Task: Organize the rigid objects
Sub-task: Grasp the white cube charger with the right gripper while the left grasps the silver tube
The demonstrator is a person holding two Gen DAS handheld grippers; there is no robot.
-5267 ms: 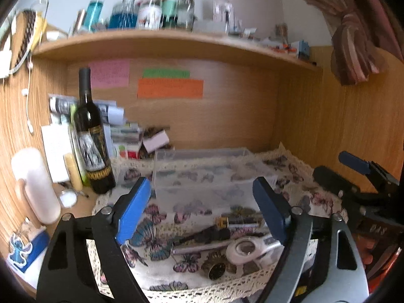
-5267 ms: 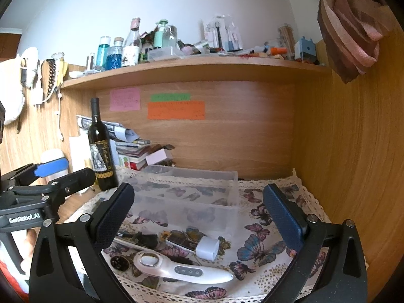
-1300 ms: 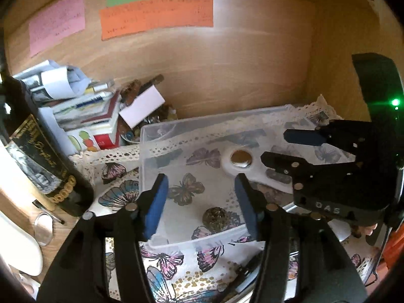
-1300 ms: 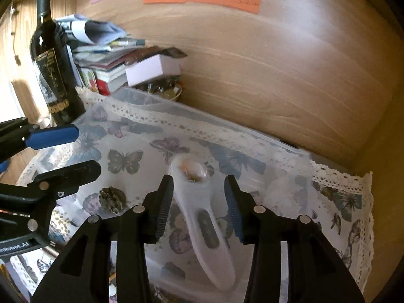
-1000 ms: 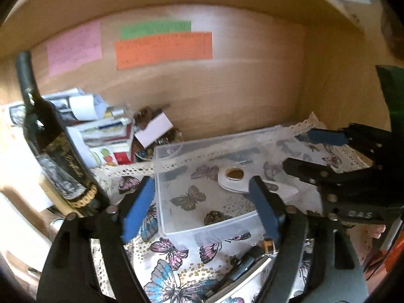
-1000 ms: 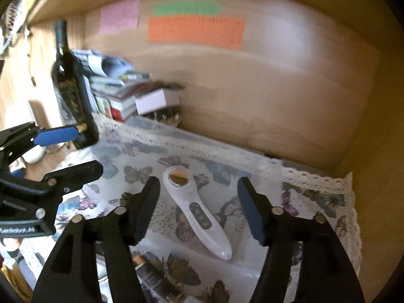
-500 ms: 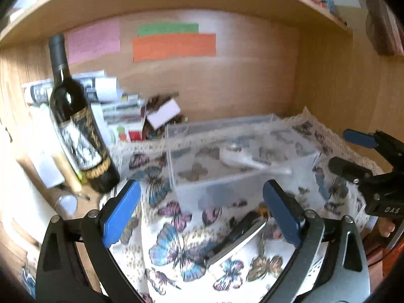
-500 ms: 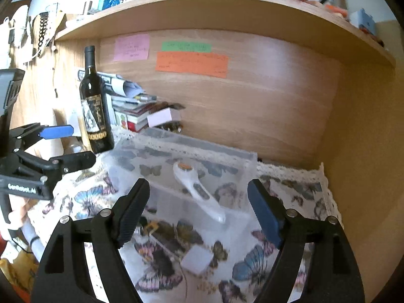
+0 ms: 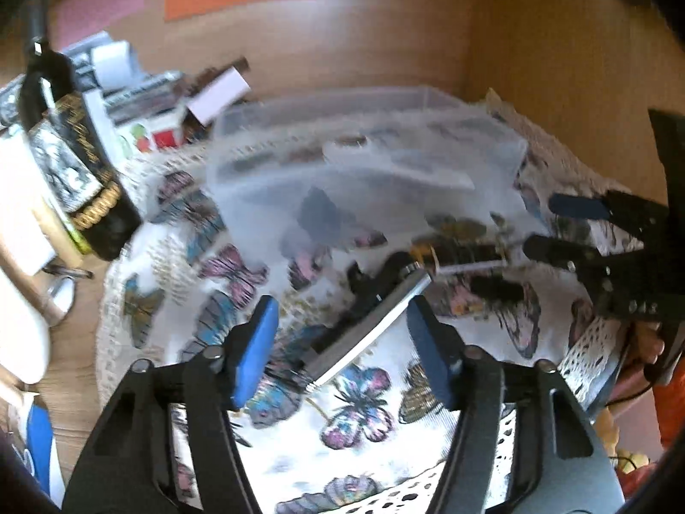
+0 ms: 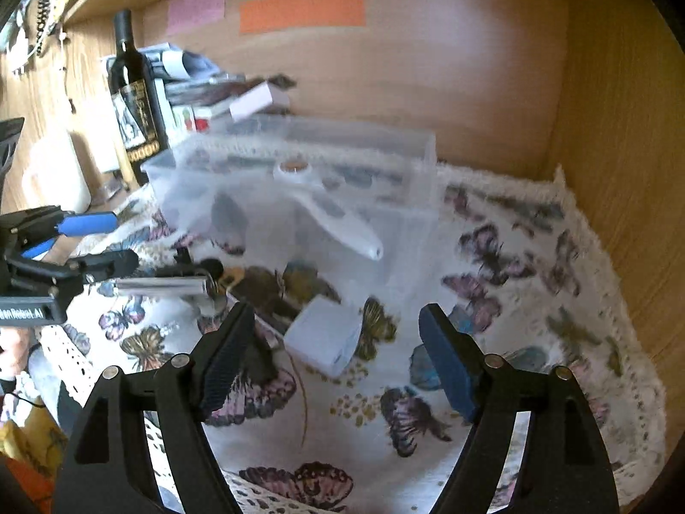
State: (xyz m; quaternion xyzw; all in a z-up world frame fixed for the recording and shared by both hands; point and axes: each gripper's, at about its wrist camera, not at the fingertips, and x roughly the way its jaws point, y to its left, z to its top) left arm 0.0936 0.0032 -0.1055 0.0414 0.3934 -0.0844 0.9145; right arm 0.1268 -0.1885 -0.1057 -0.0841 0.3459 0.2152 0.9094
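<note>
A clear plastic box (image 9: 488, 128) (image 10: 411, 145) stands on the butterfly cloth with a white handheld device (image 10: 329, 210) inside it. In front of it lie a silver metal tube (image 9: 368, 330) (image 10: 162, 286), a black object (image 9: 372, 278) and a white cap (image 10: 323, 336). My left gripper (image 9: 342, 342) is open, low over the silver tube, which lies between its fingers. My right gripper (image 10: 338, 355) is open, low over the white cap. Each gripper shows at the edge of the other's view. Both views are blurred.
A dark wine bottle (image 9: 72, 162) (image 10: 135, 98) stands left of the box, with stacked books and papers (image 10: 214, 98) behind. The wooden back wall carries coloured paper notes (image 10: 299, 10). A wooden side wall (image 10: 620, 171) closes the right. A white bottle (image 9: 17, 334) lies far left.
Both grippers have released their objects into the clear box, pulled back, and now dropped low over the cloth in front of it: the left over the silver tube, the right over the white cap.
</note>
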